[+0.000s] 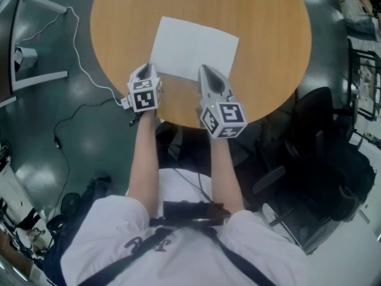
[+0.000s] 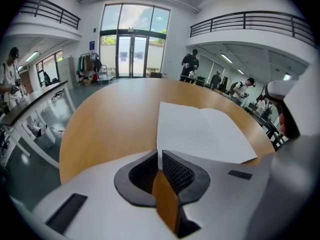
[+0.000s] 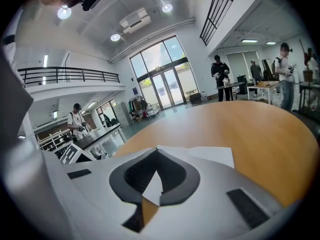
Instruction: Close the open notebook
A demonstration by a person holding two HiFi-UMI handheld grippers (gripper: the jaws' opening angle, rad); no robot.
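An open white notebook lies flat on the round wooden table, both pages facing up. My left gripper sits at its near left corner. In the left gripper view the jaws stand nearly together at the gripper's tip, with the white edge of the notebook pinched in the thin slit between them. My right gripper hangs over the notebook's near edge, right of the middle. Its tips meet in the right gripper view, and the notebook's paper shows beneath them.
The table's near edge lies just under both grippers. A black office chair stands on the right of the grey floor. A white cable and a white frame lie on the left. People stand far off in the hall.
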